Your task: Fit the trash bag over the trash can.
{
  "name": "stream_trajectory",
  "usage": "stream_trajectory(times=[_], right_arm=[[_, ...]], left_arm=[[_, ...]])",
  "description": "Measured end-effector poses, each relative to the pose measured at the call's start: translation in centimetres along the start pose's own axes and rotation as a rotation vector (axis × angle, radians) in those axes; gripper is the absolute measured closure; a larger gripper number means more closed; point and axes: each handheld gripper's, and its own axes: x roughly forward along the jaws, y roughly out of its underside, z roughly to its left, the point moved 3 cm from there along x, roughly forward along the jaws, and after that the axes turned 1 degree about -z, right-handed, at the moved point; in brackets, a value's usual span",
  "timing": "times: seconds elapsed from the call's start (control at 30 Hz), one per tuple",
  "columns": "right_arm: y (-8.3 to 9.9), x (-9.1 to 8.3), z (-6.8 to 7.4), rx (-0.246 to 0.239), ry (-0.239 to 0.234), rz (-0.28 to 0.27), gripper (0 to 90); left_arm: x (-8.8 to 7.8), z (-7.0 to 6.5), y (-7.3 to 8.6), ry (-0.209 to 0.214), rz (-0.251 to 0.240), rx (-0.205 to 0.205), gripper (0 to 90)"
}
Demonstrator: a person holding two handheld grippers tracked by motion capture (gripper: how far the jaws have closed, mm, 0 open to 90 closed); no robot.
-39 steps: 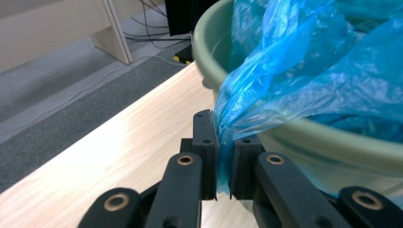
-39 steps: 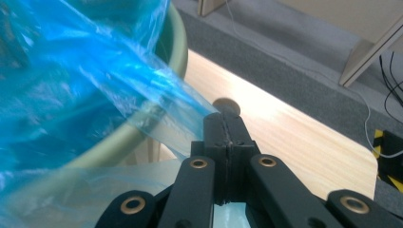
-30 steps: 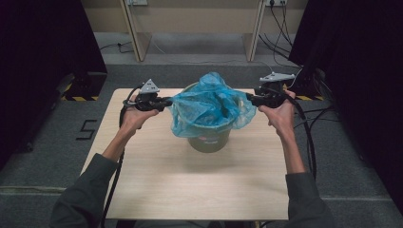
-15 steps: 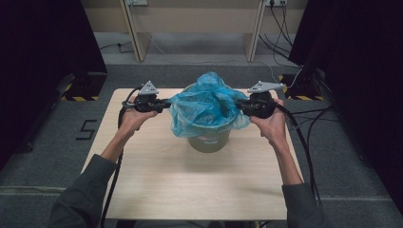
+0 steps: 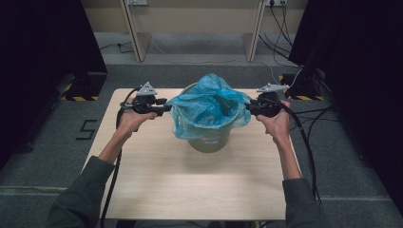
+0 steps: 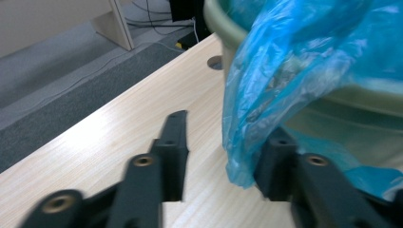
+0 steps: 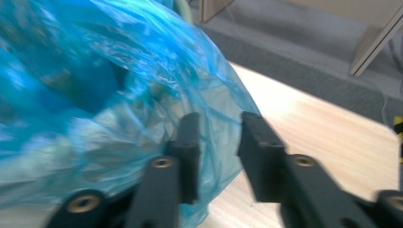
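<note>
Desk point(image 5: 190, 185): pale wood-grain top; the near half is bare, and the person's two forearms in dark sleeves cross it from the near edge.

Left gripper point(image 5: 164, 109): held in the left hand at the left of the bin, pointing level toward it. Its jaws have just been opening; in the left gripper view they stand apart, with a hanging fold of the bag in the gap beside one jaw and no pad pressing on it.

Right gripper point(image 5: 249, 108): held in the right hand at the right of the bin, pointing level toward it. Its jaws have just been opening; in the right gripper view they stand apart over the film, and the edge of the bag lies between them, unpinched.

Bin point(image 5: 209, 142): olive-green round bucket, upright, on the middle of the desk between the two grippers.

Bag point(image 5: 206, 107): thin blue plastic liner, sitting in the bin, its mouth turned out over the rim and draped down the outer wall, crumpled and puffed up at the far side.

Beyond the desk: grey floor, cables, light furniture legs.
</note>
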Motion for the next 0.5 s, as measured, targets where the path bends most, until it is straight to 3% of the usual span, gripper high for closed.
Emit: stream_trajectory(times=[0.13,0.23,0.37,0.47,0.5], right_arm=[[-0.7,-2.2,0.8,-0.005,0.023,-0.028,54.2],[-1.0,-3.7,1.2,0.004,0.018,-0.056,49.2],[-1.2,-4.6,1.6,0.016,-0.01,-0.08,48.4],[-1.3,-4.7,2.2,0.016,-0.024,-0.087,48.4],[-1.4,-4.7,2.5,0.011,-0.029,-0.086,48.3]], left_arm=[[-2.1,-1.2,-0.7,0.019,-0.003,-0.006,43.2],[-3.6,-2.5,-1.1,0.032,0.0,0.022,36.6],[-4.7,-3.9,-1.8,0.074,-0.037,0.008,34.4],[-4.5,-5.3,-2.7,0.121,-0.079,-0.012,34.3],[-4.4,-5.7,-2.9,0.113,-0.098,-0.006,34.4]])
